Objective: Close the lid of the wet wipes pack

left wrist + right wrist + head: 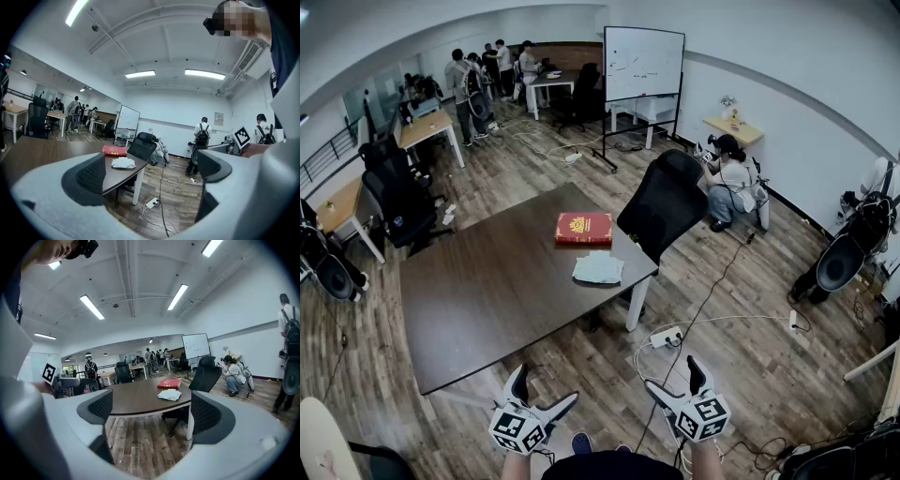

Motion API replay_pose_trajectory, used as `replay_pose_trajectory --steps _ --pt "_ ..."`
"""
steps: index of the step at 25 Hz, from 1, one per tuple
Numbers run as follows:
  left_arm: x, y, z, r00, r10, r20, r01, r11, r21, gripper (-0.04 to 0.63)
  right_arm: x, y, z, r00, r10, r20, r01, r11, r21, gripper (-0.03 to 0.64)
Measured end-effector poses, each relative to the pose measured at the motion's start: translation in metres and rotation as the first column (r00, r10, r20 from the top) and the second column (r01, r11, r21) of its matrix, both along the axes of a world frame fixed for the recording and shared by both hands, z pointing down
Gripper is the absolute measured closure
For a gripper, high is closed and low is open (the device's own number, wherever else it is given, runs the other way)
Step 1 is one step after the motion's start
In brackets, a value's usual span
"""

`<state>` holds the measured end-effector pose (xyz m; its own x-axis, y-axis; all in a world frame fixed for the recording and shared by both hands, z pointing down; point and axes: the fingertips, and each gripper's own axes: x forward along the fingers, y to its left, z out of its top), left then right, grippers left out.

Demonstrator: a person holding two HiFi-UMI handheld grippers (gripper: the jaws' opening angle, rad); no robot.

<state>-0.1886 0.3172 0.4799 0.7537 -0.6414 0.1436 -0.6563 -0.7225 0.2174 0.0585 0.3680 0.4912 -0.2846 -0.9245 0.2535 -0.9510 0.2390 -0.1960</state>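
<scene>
The wet wipes pack (598,268) is a flat, soft white packet, slightly rumpled, lying on the dark brown wood-grain surface (487,291) close to its right edge. Its lid is too small to make out. Just beyond it, on the far side, lies a red rectangular box (584,228) with a gold emblem on top, apart from the pack by a narrow gap. The surface is a broad matte slab on white legs. A black mesh-backed office chair (664,202) stands against its far right corner. The floor (741,319) is of streaky grey-brown wooden planks, and a white power strip (666,337) with trailing cables lies on it to the right of the surface.

Both grippers are held on the near side, well apart from the surface and the pack. The left gripper (546,386) has its jaws spread with nothing between them, and its dark ribbed pads face each other across open air. The right gripper (673,375) likewise has its jaws spread wide and empty. A whiteboard (644,63) on a black frame stands far off.
</scene>
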Motion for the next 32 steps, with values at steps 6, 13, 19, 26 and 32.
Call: replay_pose_trajectory --steps 6,13,19,26,32 --pt "-0.002 -0.002 0.001 1.000 0.000 0.004 0.000 1.000 -0.002 -0.005 -0.006 -0.002 -0.001 1.000 -0.015 0.002 0.015 1.000 -0.002 0.046" --pt "-0.001 0.000 0.002 1.000 0.012 0.001 -0.012 1.000 -0.005 -0.005 -0.008 0.001 -0.004 1.000 -0.023 0.010 0.023 1.000 0.012 0.014" --pt "0.001 0.001 0.003 1.000 0.014 -0.002 -0.014 1.000 -0.005 -0.005 -0.005 0.003 -0.004 1.000 -0.018 0.014 0.018 1.000 0.018 0.014" --pt "0.011 0.013 0.009 1.000 0.002 0.001 -0.002 1.000 -0.004 -0.005 0.005 0.014 0.001 0.999 -0.037 -0.020 0.037 0.999 0.020 0.014" --pt "0.023 0.038 0.016 1.000 -0.002 0.000 0.002 1.000 0.009 -0.005 0.008 0.031 0.006 0.996 -0.091 -0.018 0.092 0.994 0.052 0.012"
